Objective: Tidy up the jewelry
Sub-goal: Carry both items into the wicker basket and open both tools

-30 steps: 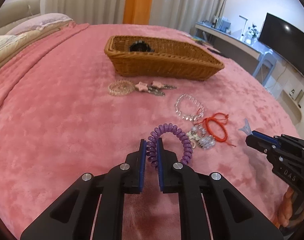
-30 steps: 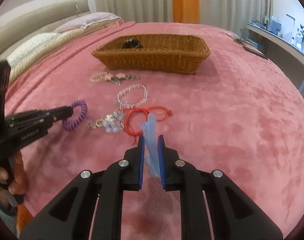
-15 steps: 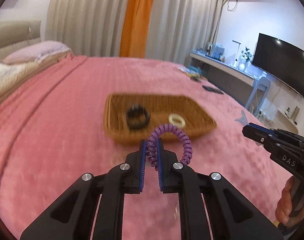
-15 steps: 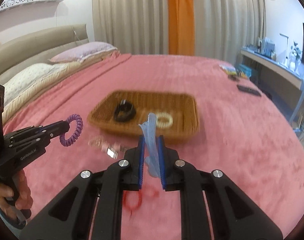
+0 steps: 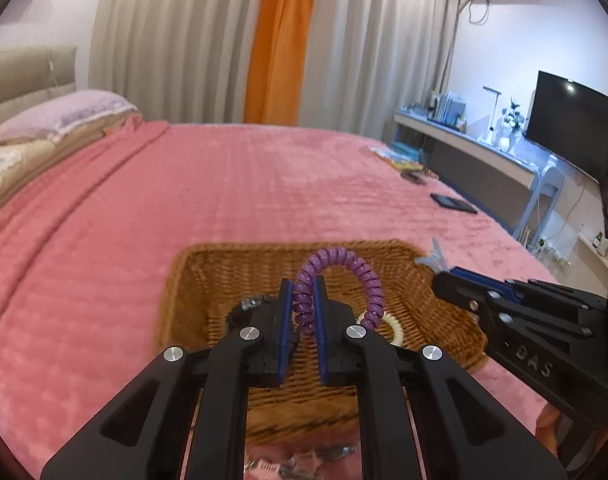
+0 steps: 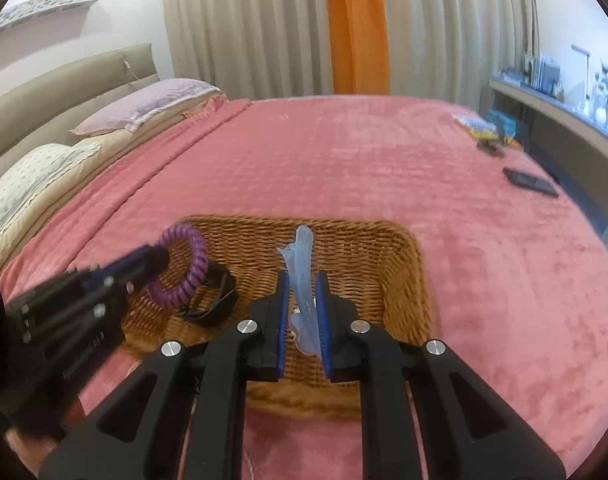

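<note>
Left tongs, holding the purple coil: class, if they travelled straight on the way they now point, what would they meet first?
Probably the wicker basket. The left tongs, shut on the purple coil bracelet, point down into it, likely reaching its woven floor or far wall first; depth is unclear.

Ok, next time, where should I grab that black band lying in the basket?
Take the black band by its near right arc, coming down from above: it lies flat as an open loop on the basket floor, and the left gripper with its purple coil crowds the left.
</note>
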A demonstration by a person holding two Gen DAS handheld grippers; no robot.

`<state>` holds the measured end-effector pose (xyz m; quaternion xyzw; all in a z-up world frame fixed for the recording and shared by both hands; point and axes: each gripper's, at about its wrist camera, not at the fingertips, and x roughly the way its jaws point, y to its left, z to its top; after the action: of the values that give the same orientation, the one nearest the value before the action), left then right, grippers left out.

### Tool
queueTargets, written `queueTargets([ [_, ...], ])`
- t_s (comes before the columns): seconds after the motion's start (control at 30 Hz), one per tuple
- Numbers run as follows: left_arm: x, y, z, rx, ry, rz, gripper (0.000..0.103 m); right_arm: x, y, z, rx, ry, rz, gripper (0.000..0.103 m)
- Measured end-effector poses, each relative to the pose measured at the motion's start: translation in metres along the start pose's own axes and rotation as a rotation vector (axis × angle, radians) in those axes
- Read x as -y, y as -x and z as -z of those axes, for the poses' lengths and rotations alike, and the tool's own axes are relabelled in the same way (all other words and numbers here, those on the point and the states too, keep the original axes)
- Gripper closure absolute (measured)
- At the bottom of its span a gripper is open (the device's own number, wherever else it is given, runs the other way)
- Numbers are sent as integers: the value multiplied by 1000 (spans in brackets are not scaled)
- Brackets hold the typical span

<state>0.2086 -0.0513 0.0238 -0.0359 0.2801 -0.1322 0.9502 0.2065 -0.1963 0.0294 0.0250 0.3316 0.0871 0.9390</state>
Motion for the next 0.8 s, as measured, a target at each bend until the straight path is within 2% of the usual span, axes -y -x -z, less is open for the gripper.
queueTargets([
  [0.3,-16,-44,23,-94,51,-6,94,8,-53,15,-115,-18,34,92],
  [0.5,-16,-47,26,-97,41,-2,93,10,-61,21,-150,-23,29,92],
  [0.7,-18,-38,24,-61,58,8,77,18,-59,20,-132,-65,3,91],
  [0.8,-19,-26,22,-23,60,21,62,22,-56,20,-122,-82,-11,89],
])
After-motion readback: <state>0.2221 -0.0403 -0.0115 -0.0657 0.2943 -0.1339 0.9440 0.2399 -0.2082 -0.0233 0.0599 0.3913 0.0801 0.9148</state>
